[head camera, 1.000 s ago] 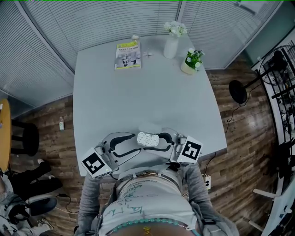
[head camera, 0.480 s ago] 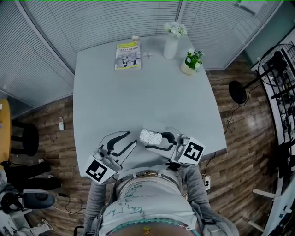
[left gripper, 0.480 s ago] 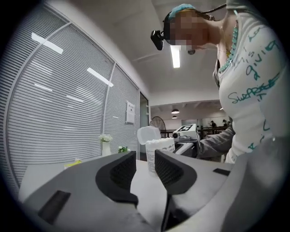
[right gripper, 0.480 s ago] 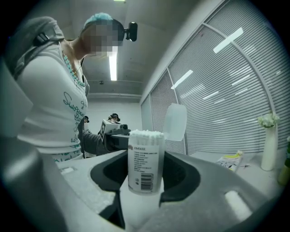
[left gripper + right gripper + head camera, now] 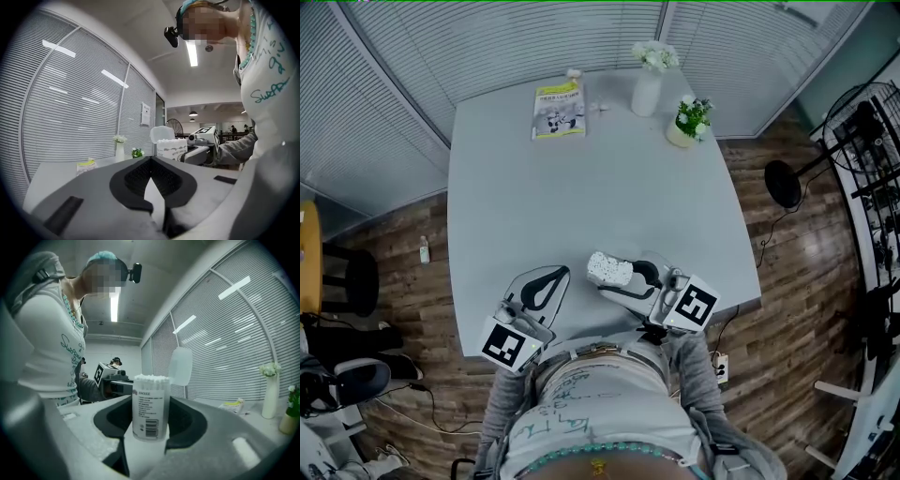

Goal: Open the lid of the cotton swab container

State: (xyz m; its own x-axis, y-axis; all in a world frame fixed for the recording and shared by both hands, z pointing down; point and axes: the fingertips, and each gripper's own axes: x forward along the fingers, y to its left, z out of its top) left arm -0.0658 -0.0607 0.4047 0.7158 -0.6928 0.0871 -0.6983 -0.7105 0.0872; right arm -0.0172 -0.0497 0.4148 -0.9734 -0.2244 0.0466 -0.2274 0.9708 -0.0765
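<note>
Now right gripper grips container upright; left gripper jaws pressed together.

Place: I read this as an office meeting room.
Walls: slatted blinds over glazed partitions on two sides.
Table: one plain grey table with a booklet, a vase and a potted plant.
Floor: wood planks.
Beyond: a ceiling strip light and a lit open workspace.
</note>
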